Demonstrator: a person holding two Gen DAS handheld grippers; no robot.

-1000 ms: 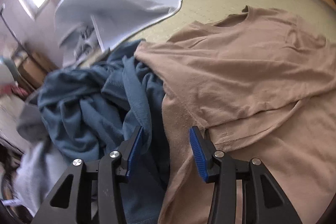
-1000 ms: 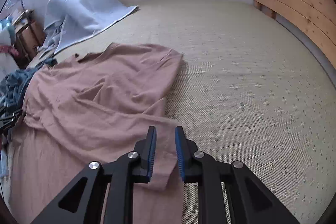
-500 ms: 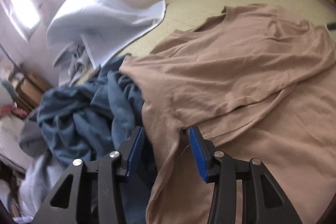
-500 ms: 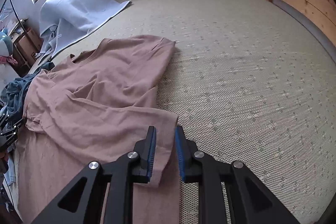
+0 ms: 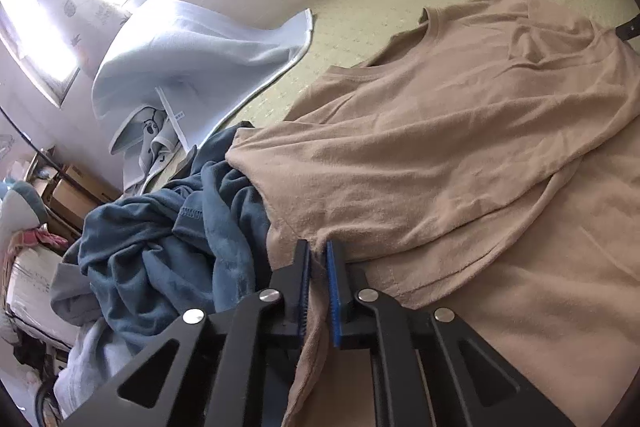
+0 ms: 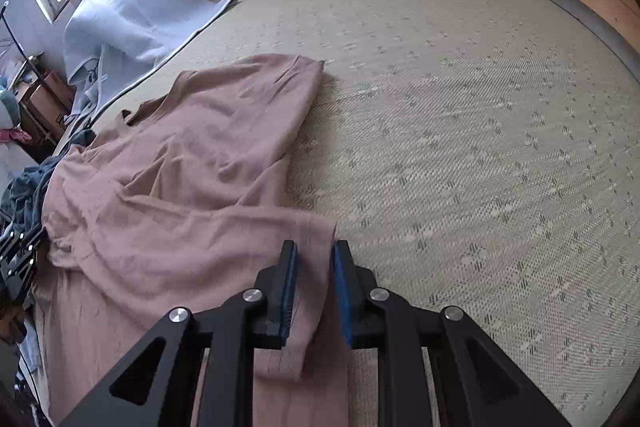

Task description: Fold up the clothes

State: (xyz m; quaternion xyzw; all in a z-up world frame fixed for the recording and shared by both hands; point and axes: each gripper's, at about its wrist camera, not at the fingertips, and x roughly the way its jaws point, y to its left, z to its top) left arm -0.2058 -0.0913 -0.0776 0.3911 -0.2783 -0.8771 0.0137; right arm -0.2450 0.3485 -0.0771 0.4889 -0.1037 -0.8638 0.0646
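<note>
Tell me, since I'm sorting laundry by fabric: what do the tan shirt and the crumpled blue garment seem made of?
The tan shirt looks like thin matte cotton-type jersey: fine soft creases, limp drape, stitched hem. The blue garment looks thicker and plusher, perhaps fleece or velour: fuzzy nap, slight sheen on rounded folds. Fibre content cannot be confirmed by sight.

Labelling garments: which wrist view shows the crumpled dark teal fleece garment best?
Left wrist view: the crumpled dark teal fleece garment fills its left side, with folds and a stitched hem visible, beside the tan cotton T-shirt. The right wrist view shows only a sliver at the left edge.
</note>
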